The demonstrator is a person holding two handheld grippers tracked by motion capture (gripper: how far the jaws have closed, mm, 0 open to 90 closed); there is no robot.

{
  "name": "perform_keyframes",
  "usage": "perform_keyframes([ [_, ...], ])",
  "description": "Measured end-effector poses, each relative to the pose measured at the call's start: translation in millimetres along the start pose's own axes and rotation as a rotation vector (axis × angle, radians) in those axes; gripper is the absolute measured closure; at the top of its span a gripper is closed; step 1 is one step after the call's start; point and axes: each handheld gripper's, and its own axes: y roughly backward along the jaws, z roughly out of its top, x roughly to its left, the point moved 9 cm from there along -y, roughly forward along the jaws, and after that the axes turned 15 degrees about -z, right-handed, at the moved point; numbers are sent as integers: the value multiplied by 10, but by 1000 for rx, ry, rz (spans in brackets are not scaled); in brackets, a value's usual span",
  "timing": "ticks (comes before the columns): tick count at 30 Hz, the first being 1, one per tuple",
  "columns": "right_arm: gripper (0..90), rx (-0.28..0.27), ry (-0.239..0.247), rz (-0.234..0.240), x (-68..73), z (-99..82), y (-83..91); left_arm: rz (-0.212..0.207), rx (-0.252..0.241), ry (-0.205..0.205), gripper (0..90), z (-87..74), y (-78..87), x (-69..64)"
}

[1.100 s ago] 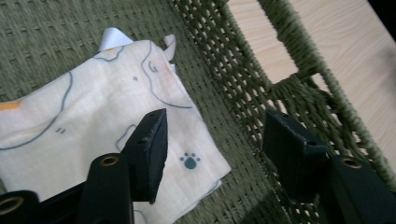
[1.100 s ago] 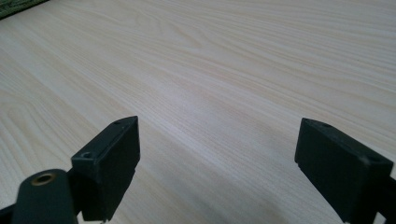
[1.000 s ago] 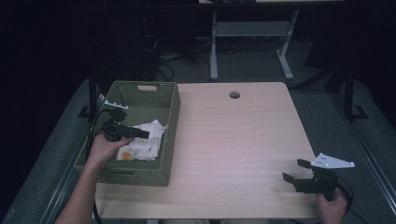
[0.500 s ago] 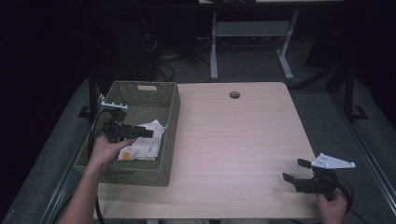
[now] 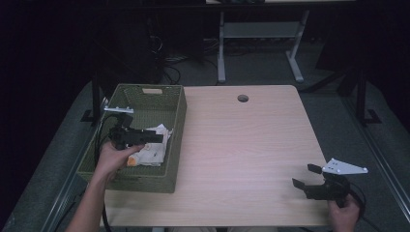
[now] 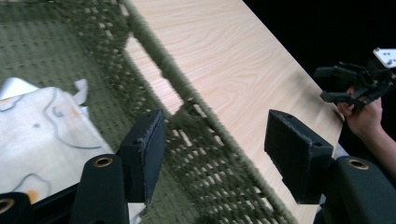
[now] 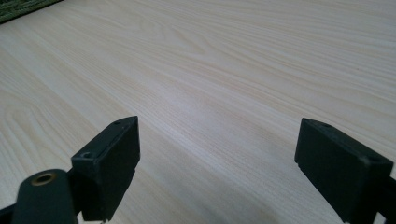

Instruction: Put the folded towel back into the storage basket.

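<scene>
Since approx 1 s ago, left claw is lifting a bit, drifting toward basket's right wall; jaws released, nothing between them. White crumpled cloth w/ orange marks is lying in the olive-green woven basket, just below and behind left claw's tips, long axis running front-to-back. Left hand is far nearer. Right claw is sitting released over pale wood tabletop, well apart, unchanged.
</scene>
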Motion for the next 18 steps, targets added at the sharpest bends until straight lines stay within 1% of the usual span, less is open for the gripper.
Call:
perform_keyframes([
  [3, 135, -2, 1, 1, 4, 6, 6, -10, 6, -20, 380, 24, -64, -92],
  [6, 135, -1, 3, 4, 3, 4, 7, -15, 26, -47, 380, 45, -126, -177],
  [8, 135, 3, 3, 13, 6, -3, 3, -13, 28, -56, 380, 68, -156, -231],
  [9, 135, 2, 6, 12, 7, -3, 3, -20, 30, -68, 380, 87, -177, -284],
  [10, 135, 2, 6, 12, 7, -3, 3, -20, 30, -68, 380, 87, -177, -284],
  [14, 135, 3, 9, 18, 8, 3, 2, -18, 30, -83, 380, 120, -222, -364],
  [16, 135, 1, 11, 22, 8, -2, 7, -22, 33, -91, 380, 128, -258, -408],
  [17, 135, 1, 10, 25, 8, -6, 9, -20, 43, -101, 380, 126, -308, -453],
  [18, 135, 1, 10, 25, 8, -6, 9, -20, 43, -101, 380, 126, -308, -453],
])
